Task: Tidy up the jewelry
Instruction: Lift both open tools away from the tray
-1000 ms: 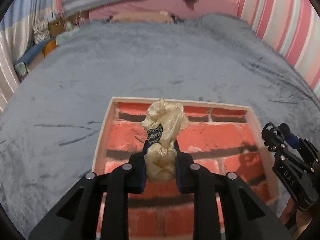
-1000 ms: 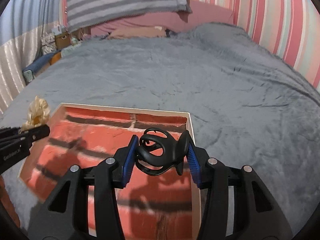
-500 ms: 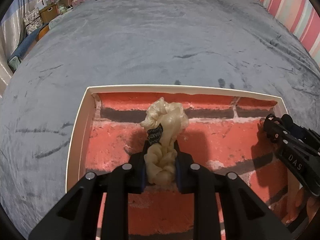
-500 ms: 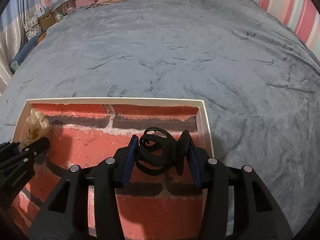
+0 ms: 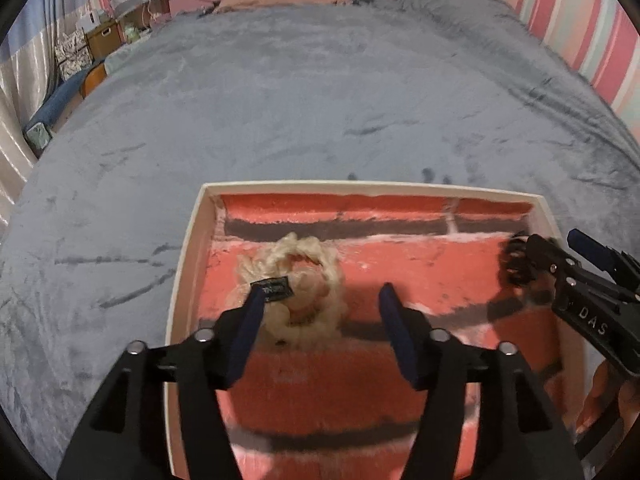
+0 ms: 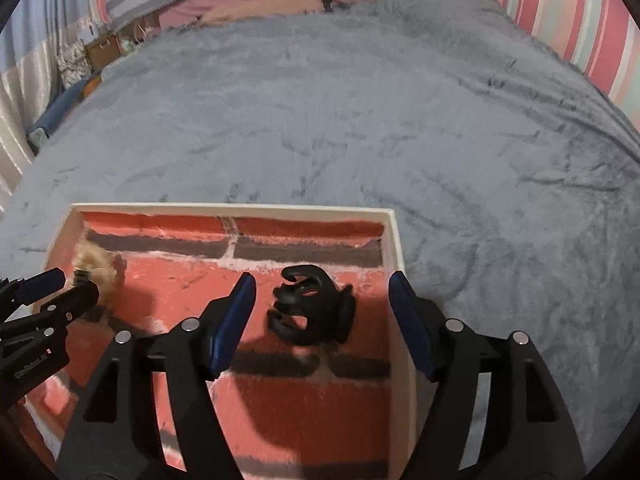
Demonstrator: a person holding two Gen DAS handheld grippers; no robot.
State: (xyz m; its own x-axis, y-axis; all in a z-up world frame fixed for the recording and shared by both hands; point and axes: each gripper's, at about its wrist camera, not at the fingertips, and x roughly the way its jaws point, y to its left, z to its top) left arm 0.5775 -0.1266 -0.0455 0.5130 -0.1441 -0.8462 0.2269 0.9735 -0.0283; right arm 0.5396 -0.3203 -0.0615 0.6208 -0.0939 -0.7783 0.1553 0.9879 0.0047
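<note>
Here, a grey blanket (image 5: pixel 304 92) covers the bed and fills most of both views, with striped pink walls (image 6: pixel 568 20) behind it. On the blanket sits a shallow white tray (image 5: pixel 185 256) whose floor carries a red brick print.

The left gripper (image 5: pixel 320 300) hangs over the tray's left part with its blue-padded fingers (image 5: pixel 244 336) spread wide, gripping nothing. The right gripper (image 6: pixel 322 296) hangs over the tray's right part, its fingers (image 6: pixel 232 320) likewise parted and empty; its right finger stands over the tray's right rim.

A cream scrunchie (image 5: pixel 298 280) lies flat on the tray floor near the left wall, between and just ahead of the left fingers, with a small dark label (image 5: pixel 272 289) on its near left side beside the left fingertip. Whether that fingertip touches it cannot be told. A black hair claw (image 6: pixel 310 306) rests on the tray floor near the right wall, between the right fingers and clear of both pads. The two items are well apart.
</note>
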